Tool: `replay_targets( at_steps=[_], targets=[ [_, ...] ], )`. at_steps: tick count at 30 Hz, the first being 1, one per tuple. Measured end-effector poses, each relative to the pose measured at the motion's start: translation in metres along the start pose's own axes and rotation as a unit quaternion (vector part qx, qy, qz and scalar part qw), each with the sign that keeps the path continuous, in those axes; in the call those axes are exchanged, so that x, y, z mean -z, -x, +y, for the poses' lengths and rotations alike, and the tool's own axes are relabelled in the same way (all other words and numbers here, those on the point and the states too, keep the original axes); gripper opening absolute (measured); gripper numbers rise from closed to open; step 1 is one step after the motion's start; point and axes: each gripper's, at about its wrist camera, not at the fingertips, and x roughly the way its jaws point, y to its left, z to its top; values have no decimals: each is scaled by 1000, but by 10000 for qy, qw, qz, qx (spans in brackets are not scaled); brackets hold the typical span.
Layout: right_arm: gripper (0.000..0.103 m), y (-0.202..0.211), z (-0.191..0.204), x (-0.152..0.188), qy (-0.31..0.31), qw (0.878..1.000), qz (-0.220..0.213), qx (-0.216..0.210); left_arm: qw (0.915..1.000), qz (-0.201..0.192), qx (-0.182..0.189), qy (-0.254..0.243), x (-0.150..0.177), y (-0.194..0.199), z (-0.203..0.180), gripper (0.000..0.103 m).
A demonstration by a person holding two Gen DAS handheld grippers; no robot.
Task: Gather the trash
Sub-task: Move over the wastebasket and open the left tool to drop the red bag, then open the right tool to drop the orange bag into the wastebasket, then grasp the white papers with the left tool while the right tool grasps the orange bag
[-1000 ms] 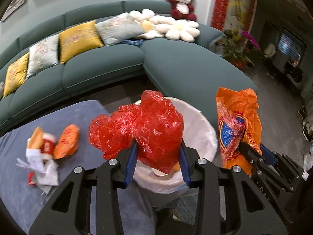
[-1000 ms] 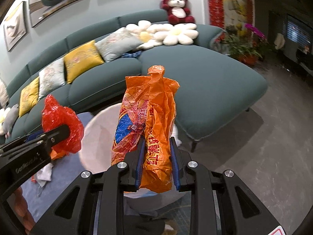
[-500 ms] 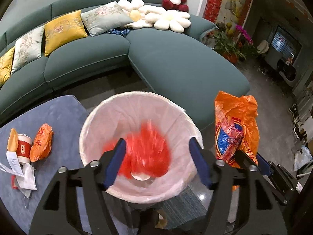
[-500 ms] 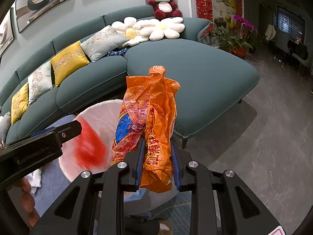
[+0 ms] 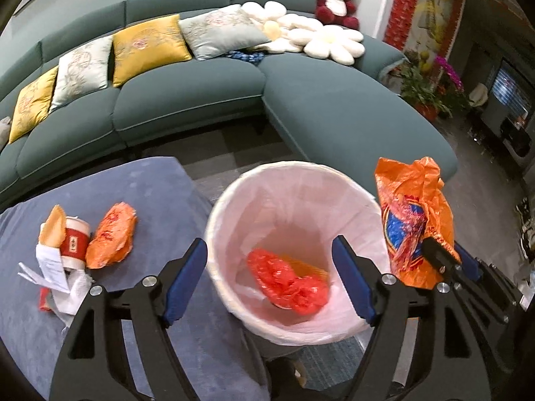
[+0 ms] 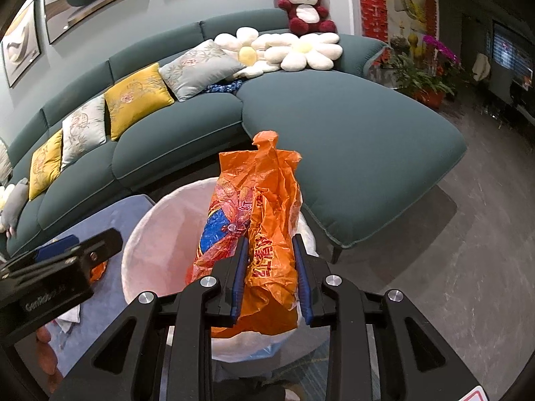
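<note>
A bin with a white liner (image 5: 234,207) stands by the blue table. A crumpled red plastic bag (image 5: 287,284) lies at its bottom. My left gripper (image 5: 269,275) is open and empty above the bin's near rim. My right gripper (image 6: 271,277) is shut on an orange plastic bag (image 6: 264,207) and holds it upright over the bin's (image 6: 147,234) right rim; the bag also shows in the left wrist view (image 5: 414,220). On the table lie an orange wrapper (image 5: 112,235), a red paper cup (image 5: 73,242) and white paper scraps (image 5: 53,270).
The blue table (image 5: 150,193) is left of the bin. A curved green sofa (image 5: 301,110) with cushions runs behind. Grey floor (image 6: 468,267) lies to the right, with potted plants (image 6: 421,77) at the far right.
My left gripper opened and let go of the red bag, which fell to the bottom of the bin. The right gripper kept its hold on the orange bag.
</note>
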Motion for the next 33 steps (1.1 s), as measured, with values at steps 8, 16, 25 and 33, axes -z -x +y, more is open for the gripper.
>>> replay_targets(
  at_steps=[8,16,25,33],
  targets=[
    [60,-1,25,-11,99,9997,-219,-31,9992,-5,-258,315,3,3,36,76],
    [61,11,55,-10,282,9991,-269,-185,9964,-71,-488,692,13,16,74,86],
    [61,22,108,3,590,9970,-187,-473,9887,-100,-938,1164,32,39,143,88],
    [62,22,171,26,957,9925,7,-763,9747,-30,-1465,1690,57,54,212,90]
  ],
)
